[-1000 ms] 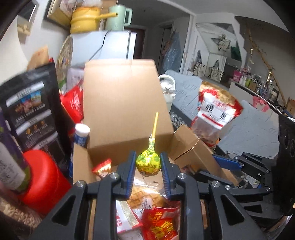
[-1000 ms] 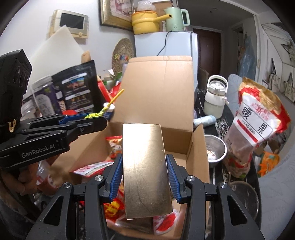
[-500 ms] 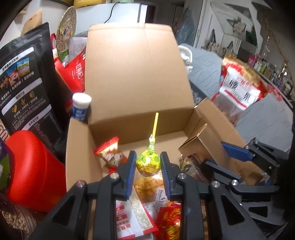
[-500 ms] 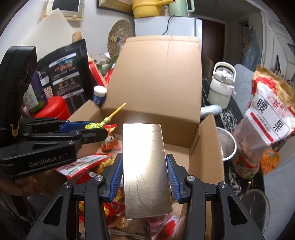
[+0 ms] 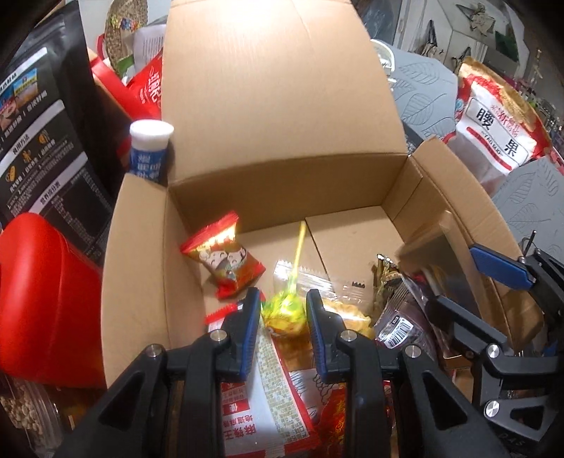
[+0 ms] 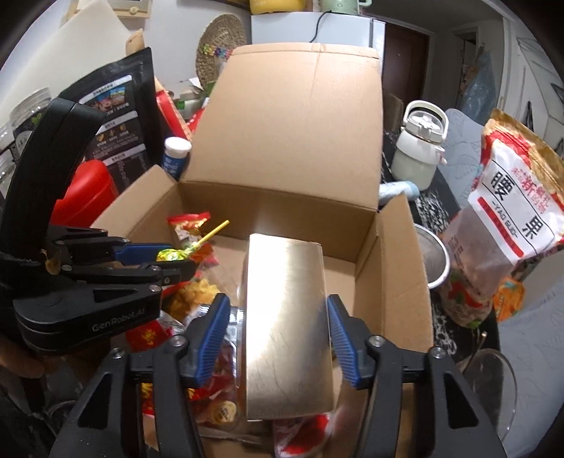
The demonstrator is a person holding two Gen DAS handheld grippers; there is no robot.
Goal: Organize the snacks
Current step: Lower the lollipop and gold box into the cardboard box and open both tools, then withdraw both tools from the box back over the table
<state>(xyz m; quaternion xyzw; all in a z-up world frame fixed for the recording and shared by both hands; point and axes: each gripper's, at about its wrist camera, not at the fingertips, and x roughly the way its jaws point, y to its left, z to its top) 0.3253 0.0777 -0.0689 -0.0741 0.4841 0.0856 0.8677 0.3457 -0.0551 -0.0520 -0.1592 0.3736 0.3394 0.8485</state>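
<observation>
Cluttered shelves and a white fridge [image 6: 310, 31] stand behind our open cardboard box [image 6: 292, 141], whose tall back flap is upright. Our left gripper [image 5: 283, 310] has its jaws closed tight on the green-yellow wrapped head of a lollipop [image 5: 284, 311], the yellow stick slanting up toward the box's back wall, low over the snack packets heaped along the box's near edge. A red packet [image 5: 225, 257] leans by the left wall, with a clear-wrapped cracker pack [image 5: 331, 292] just beside the lollipop. Our right gripper [image 6: 278, 334] has just been opening: the gold box [image 6: 287, 324] is between its jaws, but both blue pads now stand clear of its sides, and it rests tilted on packets near the box's front right corner. Outside the left wall stand a white-capped blue tube [image 5: 148, 151], a red container [image 5: 46, 299] and a black pouch [image 5: 38, 141]; beyond the right wall stands a cashew bag [image 6: 514, 218]
</observation>
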